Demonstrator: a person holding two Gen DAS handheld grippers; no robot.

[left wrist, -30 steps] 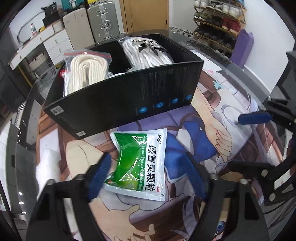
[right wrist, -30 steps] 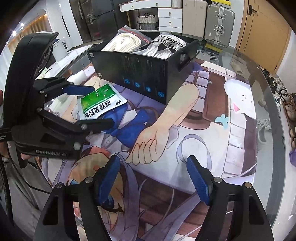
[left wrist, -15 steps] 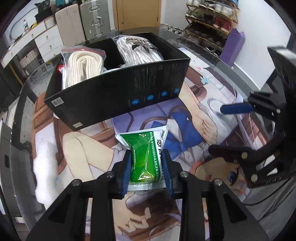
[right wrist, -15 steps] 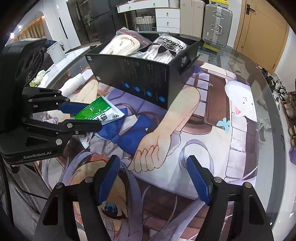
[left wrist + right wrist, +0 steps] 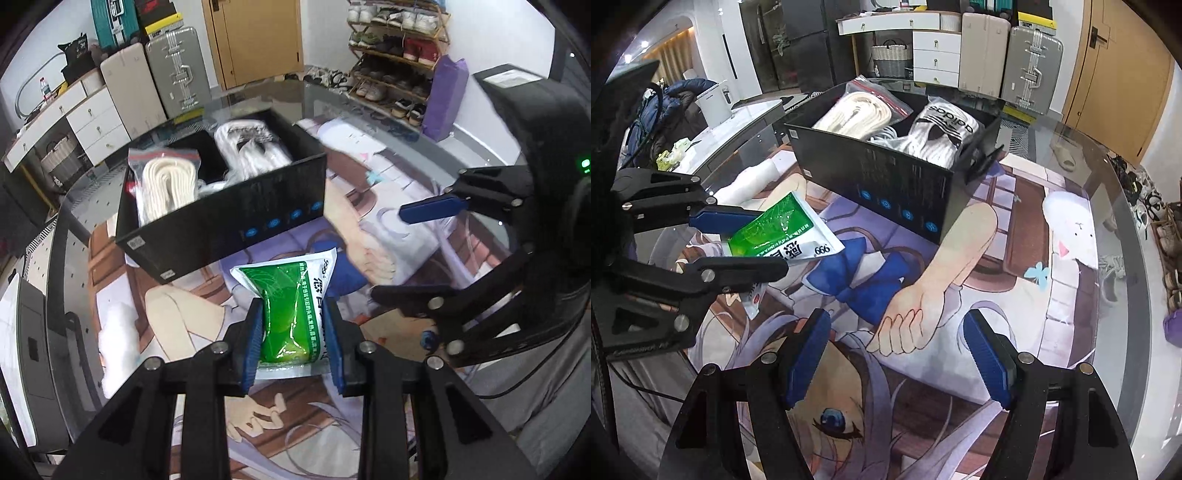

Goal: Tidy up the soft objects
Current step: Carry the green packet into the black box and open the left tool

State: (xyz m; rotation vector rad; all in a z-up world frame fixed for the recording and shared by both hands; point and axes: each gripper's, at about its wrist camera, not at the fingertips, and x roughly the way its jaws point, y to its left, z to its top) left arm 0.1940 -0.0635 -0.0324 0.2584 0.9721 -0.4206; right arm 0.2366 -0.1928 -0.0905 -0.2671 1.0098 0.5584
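Two blue ribbed jaws pinch glossy green pouch (image 5: 291, 306), crumpled.

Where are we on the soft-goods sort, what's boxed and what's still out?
Done: the zip bag of cream cloth and the Adidas sock pack sit in the black box. In hand: the left gripper is shut on the green sachet, lifted off the mat. The right gripper is open, holding nothing. Left: drop the sachet in; a white fluffy item lies on the mat.

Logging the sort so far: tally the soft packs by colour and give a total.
Green: 1, the green pouch in the left gripper.
White: 2, the zip bag of cream cloth and the adidas pack, both in the black box.
Total: 3.
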